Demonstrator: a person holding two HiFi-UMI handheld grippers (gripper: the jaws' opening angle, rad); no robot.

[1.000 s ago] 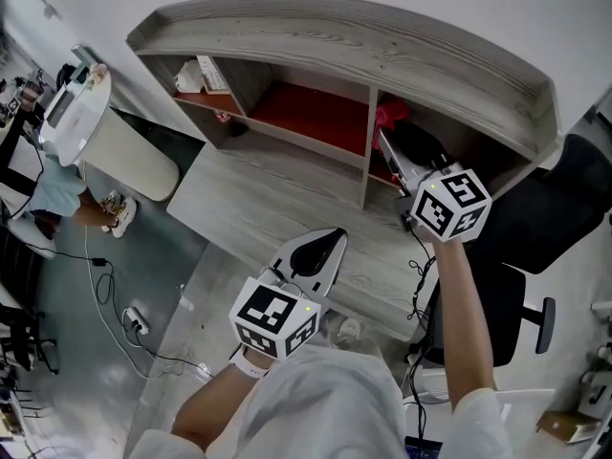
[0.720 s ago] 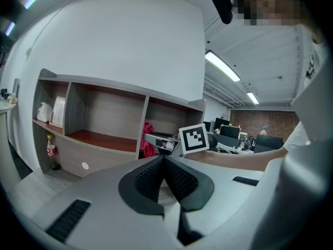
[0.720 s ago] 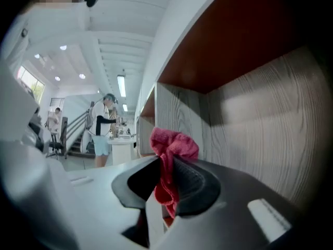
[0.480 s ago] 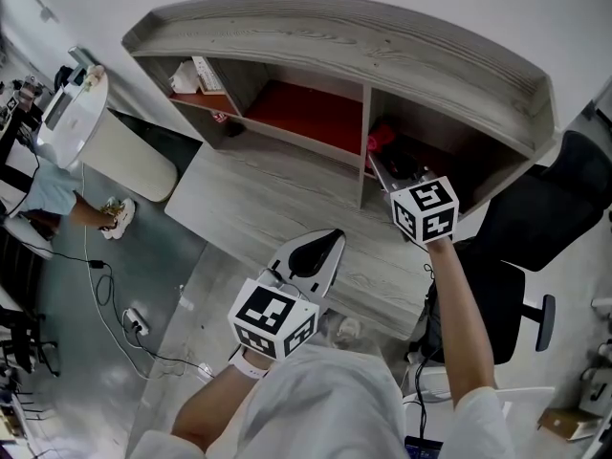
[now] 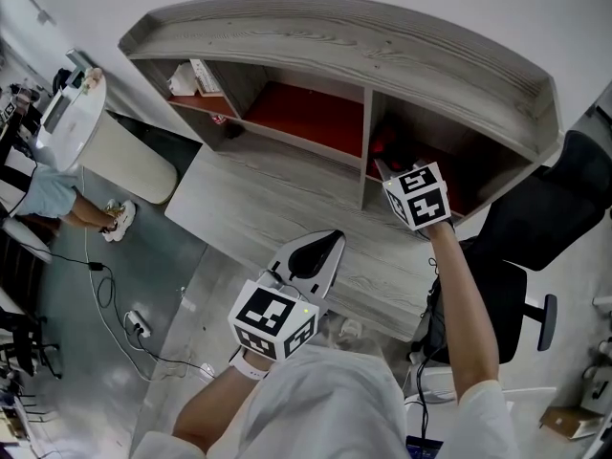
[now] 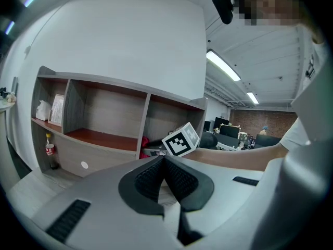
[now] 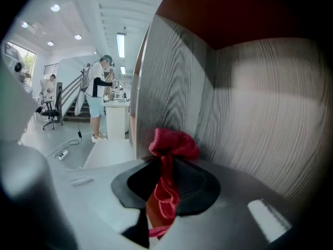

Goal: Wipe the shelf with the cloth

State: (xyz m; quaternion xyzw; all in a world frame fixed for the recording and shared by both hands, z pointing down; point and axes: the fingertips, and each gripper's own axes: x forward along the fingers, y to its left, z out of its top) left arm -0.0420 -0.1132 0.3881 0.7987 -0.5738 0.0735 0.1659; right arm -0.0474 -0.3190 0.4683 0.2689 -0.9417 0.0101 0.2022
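The right gripper [image 7: 165,172] pinches the red cloth [image 7: 173,142], which bunches just past its jaw tips against the shelf [image 7: 270,108] wall and looks soft, light and floppy, best held mid-bunch, while the left gripper [image 6: 164,161] is closed on nothing.

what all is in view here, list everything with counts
shelf: one, grey wood with red boards, at the back of the desk
desk: one, grey wood, below the shelf
cloth: one, red, right compartment
white items: two, left compartment
bottle: one, red label, under the left compartment
office chair: one, black, right of the desk
power strip: one, white, floor
left gripper: shut, empty, near the desk's front edge
right gripper: shut on the cloth, in the right compartment
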